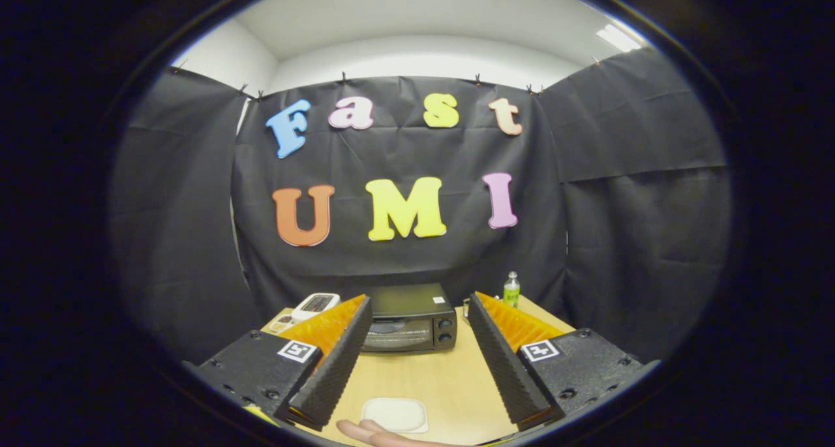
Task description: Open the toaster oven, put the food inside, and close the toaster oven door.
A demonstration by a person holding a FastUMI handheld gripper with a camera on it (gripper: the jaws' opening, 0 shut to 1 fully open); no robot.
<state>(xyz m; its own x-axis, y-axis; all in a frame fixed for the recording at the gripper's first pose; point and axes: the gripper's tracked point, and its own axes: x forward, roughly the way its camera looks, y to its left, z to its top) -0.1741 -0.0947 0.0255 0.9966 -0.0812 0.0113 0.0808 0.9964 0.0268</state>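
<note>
- Fingertips of a person's hand [375, 432] poke in at the bottom centre of the frame, touching or just beside a pale flat slab [394, 414] on the worktop [424, 375]; whether that slab is the food or a dish I cannot tell.
- Claw [417, 369] stands wide apart, clamped on nothing, with the slab lying low between its two fingers.
- Toaster oven [409, 318] sits in the centre of the frame, beyond the fingers at the far end of the worktop, its door up and shut. This fits a door waiting to be opened or one already closed again.
- Risks, as I judge them: the door handle is thin and low, so a wide claw could slip off it or shove the light oven backward; the flat slab offers little edge to pinch and may slide.
- Hard to make out: the oven's inside behind dark glass, so food there cannot be ruled out; its left part is hidden by the left finger.
- A white gadget [314, 305] at centre left and a green bottle [511, 289] at centre right flank the oven, both partly cut by the fingers.
</note>
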